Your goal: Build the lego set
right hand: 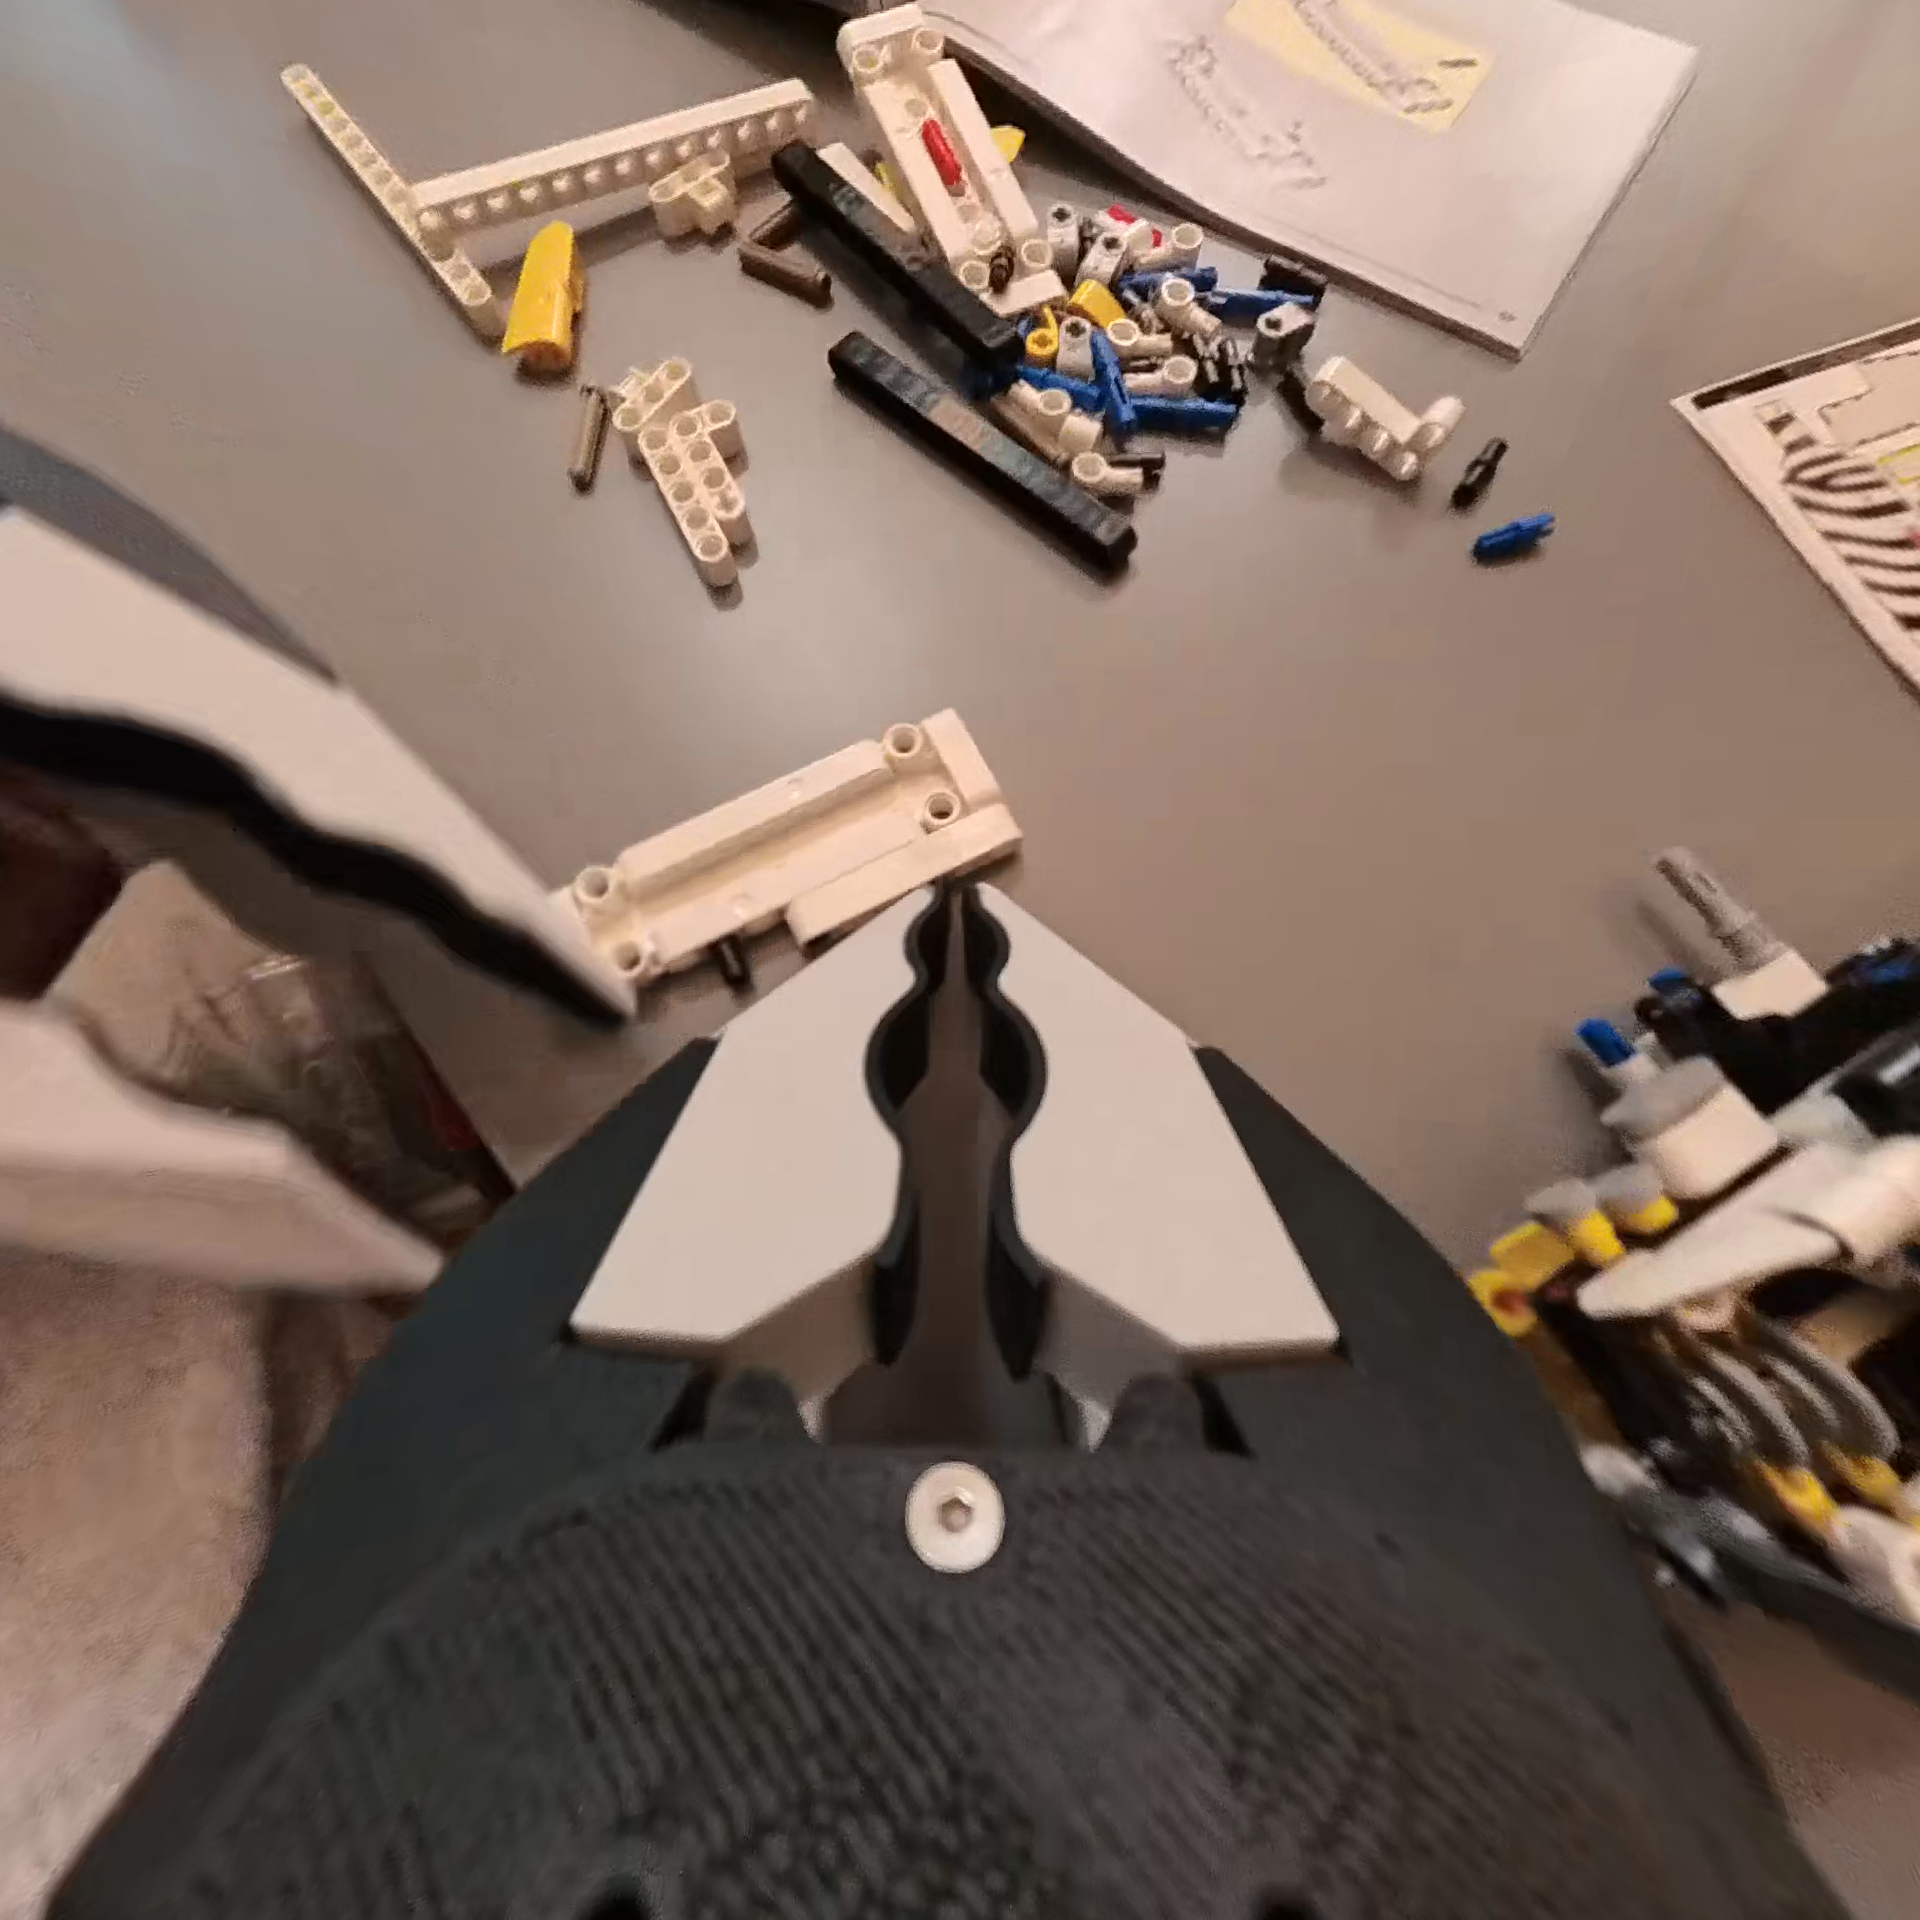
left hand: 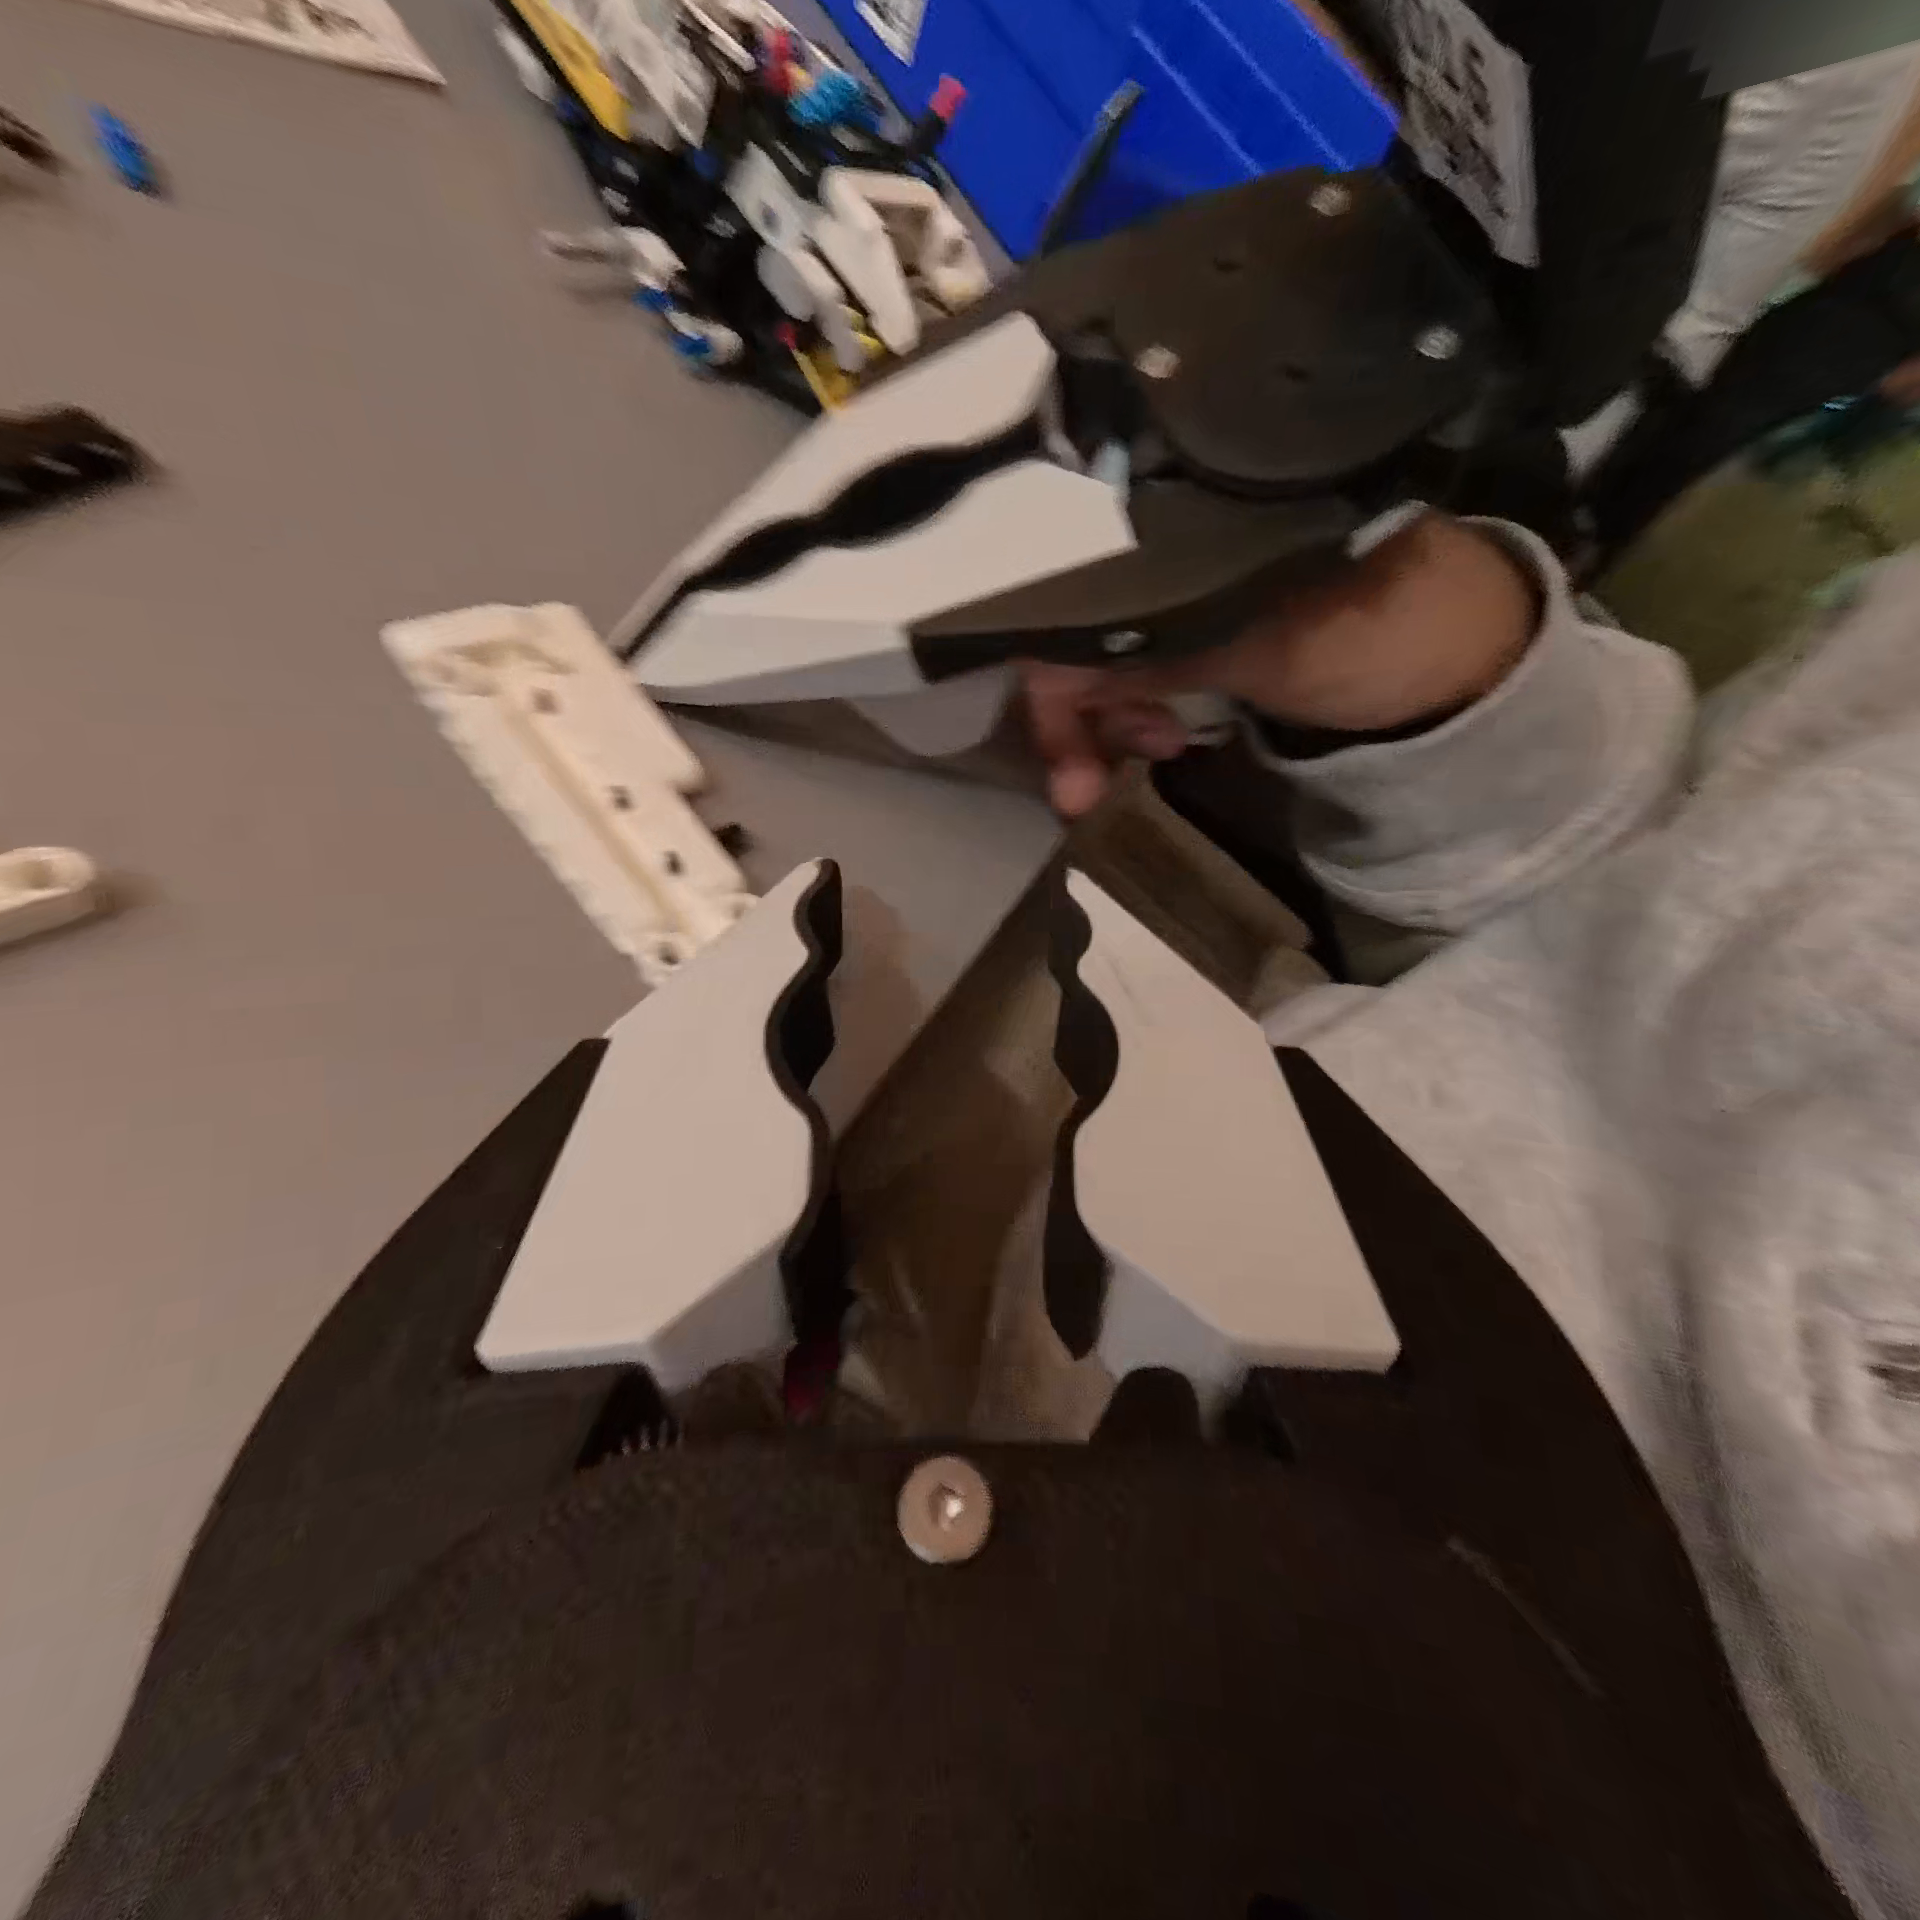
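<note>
A white Lego panel (right hand: 800, 862) lies flat on the grey table (right hand: 1299, 748); it also shows in the left wrist view (left hand: 561, 769). My right gripper (right hand: 954, 896) is shut, its tips against the panel's near edge, with nothing seen between them. It also shows in the left wrist view (left hand: 639, 649), tip at the panel's corner. My left gripper (left hand: 945, 883) is open and empty over the table's edge, next to the panel's end. In the right wrist view it (right hand: 520, 1143) shows blurred at the left.
A pile of small loose pieces (right hand: 1122, 343), white beams (right hand: 582, 177), a yellow piece (right hand: 545, 291) and black beams (right hand: 977, 457) lie beyond the panel. An instruction booklet (right hand: 1351, 135) lies behind. A partly built model (right hand: 1766, 1247) stands at the right. A blue bin (left hand: 1091, 104) is farther off. My right tips are roughly 15 cm from the yellow piece (right hand: 545, 291).
</note>
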The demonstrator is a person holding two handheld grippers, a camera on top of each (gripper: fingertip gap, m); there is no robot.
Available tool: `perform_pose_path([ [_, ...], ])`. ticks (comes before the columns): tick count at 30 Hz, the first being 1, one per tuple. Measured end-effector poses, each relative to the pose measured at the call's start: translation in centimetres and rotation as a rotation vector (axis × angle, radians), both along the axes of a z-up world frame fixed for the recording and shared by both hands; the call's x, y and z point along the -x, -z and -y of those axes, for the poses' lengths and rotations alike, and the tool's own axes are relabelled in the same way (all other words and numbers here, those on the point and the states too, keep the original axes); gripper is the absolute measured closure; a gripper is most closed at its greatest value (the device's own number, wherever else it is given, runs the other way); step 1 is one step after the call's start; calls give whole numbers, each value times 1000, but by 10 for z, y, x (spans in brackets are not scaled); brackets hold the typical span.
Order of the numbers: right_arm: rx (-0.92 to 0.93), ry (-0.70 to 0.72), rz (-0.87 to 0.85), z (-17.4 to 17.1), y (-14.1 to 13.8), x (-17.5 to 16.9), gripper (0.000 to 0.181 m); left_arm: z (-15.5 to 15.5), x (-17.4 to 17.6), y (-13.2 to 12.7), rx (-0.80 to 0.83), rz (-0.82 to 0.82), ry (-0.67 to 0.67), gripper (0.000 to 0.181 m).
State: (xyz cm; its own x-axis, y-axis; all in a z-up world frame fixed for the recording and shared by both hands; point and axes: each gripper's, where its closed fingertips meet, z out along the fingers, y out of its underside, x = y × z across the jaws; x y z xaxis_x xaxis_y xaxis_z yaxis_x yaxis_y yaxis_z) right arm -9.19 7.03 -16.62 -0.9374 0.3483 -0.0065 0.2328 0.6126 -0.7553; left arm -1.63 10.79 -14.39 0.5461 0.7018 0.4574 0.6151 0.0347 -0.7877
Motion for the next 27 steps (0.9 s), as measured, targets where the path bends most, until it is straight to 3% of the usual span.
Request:
perform_pose_path([
  [3,28,-36,50,4,-2,-4,172,-9,-3,-3,-16,-36,27,144],
  [5,110,-79,130,5,-11,-10,157,6,3,-17,-13,-120,-46,148],
  [7,206,-74,178,3,-24,-7,153,32,12,-28,3,-165,-165,148],
  [12,298,-60,223,0,-36,-3,154,61,10,-4,316,-144,-286,141],
  [15,297,-96,251,2,-35,-9,151,46,3,15,374,-75,-255,135],
  [19,353,-122,264,1,-43,-12,150,23,2,18,272,1,-217,134],
  [23,469,-118,221,-7,-62,-10,147,-25,5,13,121,8,-69,131],
  [27,410,-121,147,-23,-55,-12,141,-19,19,-20,76,-150,-90,140],
])
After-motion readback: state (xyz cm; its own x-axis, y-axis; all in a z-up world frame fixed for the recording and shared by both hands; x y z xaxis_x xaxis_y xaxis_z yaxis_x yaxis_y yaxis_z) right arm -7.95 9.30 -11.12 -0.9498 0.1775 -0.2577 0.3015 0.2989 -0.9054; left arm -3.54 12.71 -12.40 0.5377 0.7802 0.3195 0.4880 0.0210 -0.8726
